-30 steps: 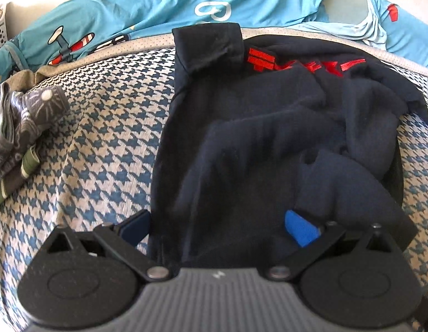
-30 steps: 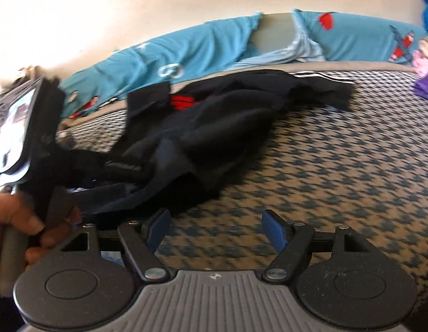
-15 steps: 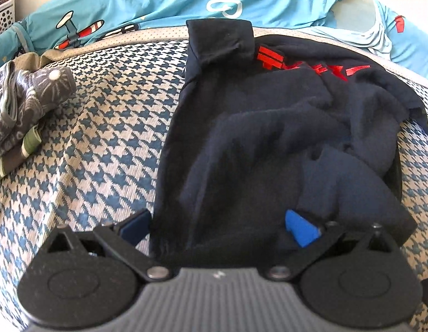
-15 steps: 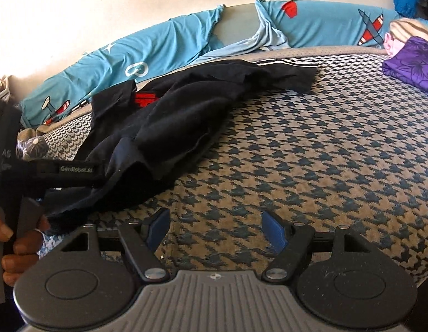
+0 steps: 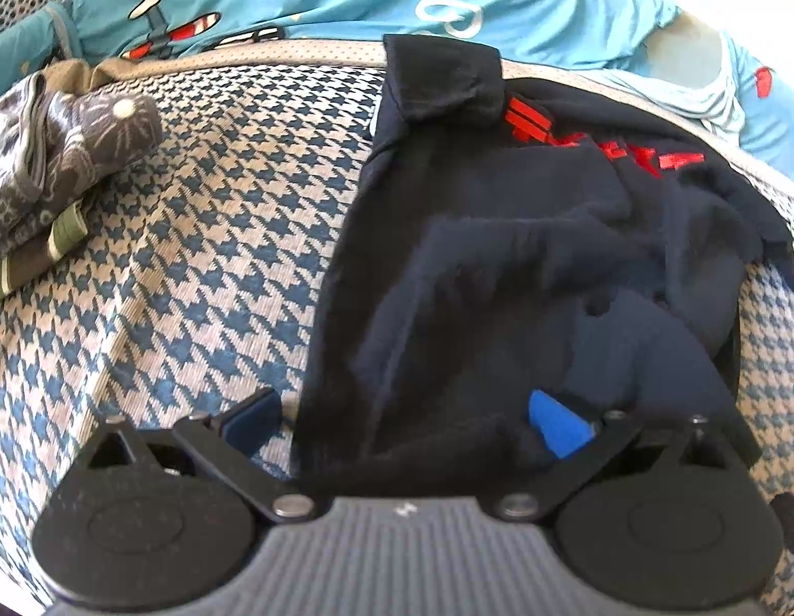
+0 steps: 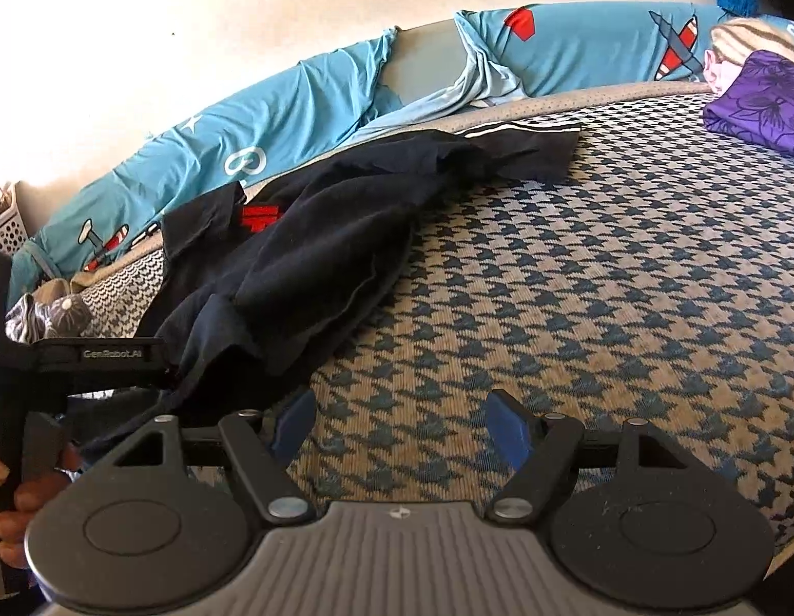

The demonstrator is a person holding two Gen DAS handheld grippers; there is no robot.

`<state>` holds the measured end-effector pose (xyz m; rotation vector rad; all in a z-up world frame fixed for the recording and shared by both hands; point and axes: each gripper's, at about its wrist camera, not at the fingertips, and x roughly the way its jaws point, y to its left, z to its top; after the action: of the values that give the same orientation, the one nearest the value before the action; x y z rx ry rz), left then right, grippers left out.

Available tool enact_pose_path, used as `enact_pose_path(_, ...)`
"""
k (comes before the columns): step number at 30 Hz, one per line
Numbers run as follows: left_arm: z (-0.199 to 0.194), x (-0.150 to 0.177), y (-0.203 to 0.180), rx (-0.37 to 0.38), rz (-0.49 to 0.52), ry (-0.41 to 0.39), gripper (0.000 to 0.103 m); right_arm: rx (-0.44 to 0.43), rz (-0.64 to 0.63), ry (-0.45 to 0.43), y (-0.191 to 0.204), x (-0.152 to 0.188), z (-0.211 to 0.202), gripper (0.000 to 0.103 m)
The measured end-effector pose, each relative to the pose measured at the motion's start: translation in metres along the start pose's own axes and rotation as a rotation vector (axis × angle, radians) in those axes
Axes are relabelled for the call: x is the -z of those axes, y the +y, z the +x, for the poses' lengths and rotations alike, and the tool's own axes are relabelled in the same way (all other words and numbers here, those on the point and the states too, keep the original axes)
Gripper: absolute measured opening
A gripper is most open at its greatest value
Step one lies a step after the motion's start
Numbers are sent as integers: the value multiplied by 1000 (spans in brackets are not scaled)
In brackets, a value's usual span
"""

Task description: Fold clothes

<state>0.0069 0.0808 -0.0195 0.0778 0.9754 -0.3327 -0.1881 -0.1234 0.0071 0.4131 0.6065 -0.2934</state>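
Navy shirt (image 5: 499,267), crumpled on houndstooth mattress (image 5: 201,267); left gripper (image 5: 407,421) spread over its hem, grip indeterminate; right gripper (image 6: 397,426) released, empty.

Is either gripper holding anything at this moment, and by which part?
The right gripper holds nothing; its jaws stand open over the bare mattress. The dark garment has its near edge between the left gripper's wide-apart fingers; a hold cannot be told.
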Motion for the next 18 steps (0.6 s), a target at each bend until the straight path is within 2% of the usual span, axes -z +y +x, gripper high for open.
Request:
enact_pose_path(8,1,-2,4,-15,-18,-1,103,-11,10,-11,5,-16,21,71)
enact_pose_path(18,3,-3,4,-23,-13,-1,103,-16,12,-28,13,-31,58,56)
